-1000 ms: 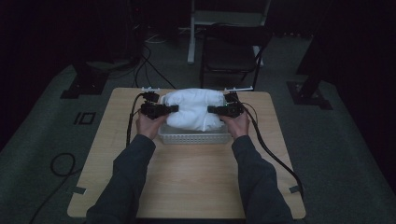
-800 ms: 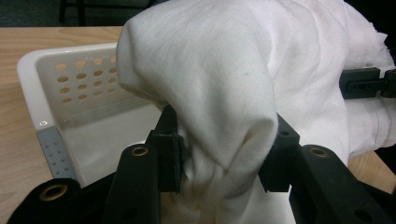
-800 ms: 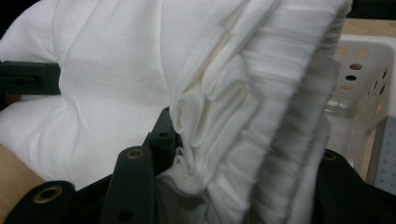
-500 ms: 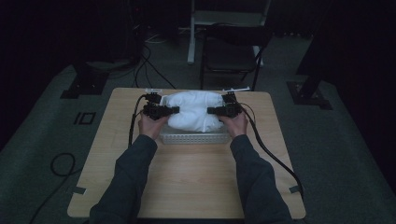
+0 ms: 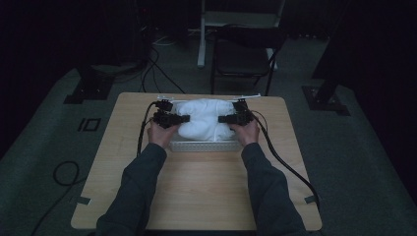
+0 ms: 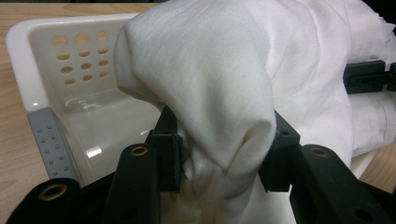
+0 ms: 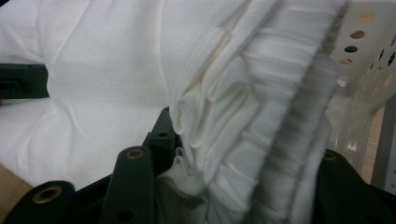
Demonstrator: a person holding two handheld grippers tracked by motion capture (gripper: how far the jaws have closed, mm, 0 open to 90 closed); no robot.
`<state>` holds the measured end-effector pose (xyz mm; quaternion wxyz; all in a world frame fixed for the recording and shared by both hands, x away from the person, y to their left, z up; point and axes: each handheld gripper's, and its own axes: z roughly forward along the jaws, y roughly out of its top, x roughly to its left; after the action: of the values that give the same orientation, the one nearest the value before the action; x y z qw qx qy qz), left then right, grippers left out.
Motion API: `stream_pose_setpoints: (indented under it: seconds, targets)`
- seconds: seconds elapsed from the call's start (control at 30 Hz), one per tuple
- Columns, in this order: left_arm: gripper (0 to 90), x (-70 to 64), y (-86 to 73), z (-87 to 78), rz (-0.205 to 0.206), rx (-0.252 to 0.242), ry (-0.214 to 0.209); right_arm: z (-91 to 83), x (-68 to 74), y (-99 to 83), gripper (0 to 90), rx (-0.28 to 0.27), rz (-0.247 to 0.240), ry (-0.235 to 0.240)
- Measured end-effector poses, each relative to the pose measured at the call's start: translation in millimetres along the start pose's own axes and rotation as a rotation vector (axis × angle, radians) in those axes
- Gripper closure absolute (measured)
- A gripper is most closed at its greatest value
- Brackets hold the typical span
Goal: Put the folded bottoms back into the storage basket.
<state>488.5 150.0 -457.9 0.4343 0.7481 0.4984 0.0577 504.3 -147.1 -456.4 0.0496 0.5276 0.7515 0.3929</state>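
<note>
Gripping white cloth (image 5: 204, 118) from both ends: left tool (image 5: 181, 118) and right tool (image 5: 222, 119) clamped it over basket (image 5: 201, 146) on worktop (image 5: 196, 182).

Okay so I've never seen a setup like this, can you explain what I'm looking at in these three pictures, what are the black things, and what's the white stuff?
No robot here: a person sits at a wooden table and holds a hand-held gripper in each hand, each with two black fingers.

The high view looks down from above the person. The left gripper and the right gripper are at either end of a bundle of white cloth, which sits over a white plastic basket with round holes in its walls.

The other two pictures come from small cameras riding on the grippers, looking along their fingers. In the left gripper view, the fingers pinch a fold of the cloth above the basket. In the right gripper view, the fingers clamp a pleated bunch of the same cloth.
</note>
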Motion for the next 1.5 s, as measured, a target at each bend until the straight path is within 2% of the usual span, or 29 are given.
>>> stream_pose_setpoints:
  seconds: [0.53,0.77,0.8,0.87,0.97,1.03,1.07,1.13,1.17,1.2,1.27,1.3,1.4,1.47,1.5]
  targets:
    - [57.6,1.8,-4.0,6.3,0.004,0.019,0.014,8.0,-4.1,-3.4,54.0,0.024,0.016,-0.006]
    - [55.8,3.1,-7.3,10.8,0.014,0.042,0.039,14.4,-4.9,-6.7,53.4,0.040,0.020,-0.014]
    - [55.8,2.8,-8.5,13.9,0.019,0.062,0.071,15.6,-5.3,-7.4,53.0,0.045,0.024,-0.012]
    - [49.5,1.8,-9.6,17.4,0.033,0.088,0.117,19.3,-7.3,-9.8,47.4,0.064,0.017,-0.028]
    - [42.8,2.5,-11.8,19.7,0.045,0.102,0.192,26.5,-10.9,-11.9,40.3,0.137,0.013,-0.059]
    - [40.8,4.2,-11.3,17.5,0.041,0.100,0.176,27.8,-10.4,-12.9,35.2,0.153,-0.009,-0.100]
    - [40.8,4.1,-10.9,16.7,0.046,0.101,0.179,26.5,-8.1,-12.6,33.5,0.144,-0.024,-0.137]
    - [40.8,3.2,-10.3,14.6,0.057,0.094,0.191,24.0,-6.1,-11.4,28.5,0.129,-0.051,-0.173]
    - [40.7,3.2,-10.3,14.6,0.057,0.094,0.191,24.0,-6.1,-11.4,28.5,0.129,-0.051,-0.173]
    - [40.7,3.4,-10.0,13.0,0.062,0.089,0.193,21.3,-5.1,-10.6,28.4,0.114,-0.067,-0.198]
    - [40.6,2.8,-10.1,11.0,0.064,0.082,0.198,10.8,-4.5,-8.7,28.6,0.056,-0.098,-0.249]
    - [40.6,2.7,-10.1,9.8,0.067,0.079,0.198,5.8,-4.9,-8.0,29.7,0.024,-0.103,-0.257]
    - [40.7,1.3,-10.0,6.0,0.074,0.061,0.199,-8.6,-8.0,-5.6,32.5,-0.042,-0.088,-0.226]
    - [41.8,0.8,-11.0,1.5,0.068,0.027,0.187,-14.7,-9.7,-5.3,35.2,-0.056,-0.089,-0.190]
    - [41.9,0.8,-11.5,-0.6,0.064,0.020,0.182,-16.7,-9.8,-6.0,35.7,-0.060,-0.092,-0.190]
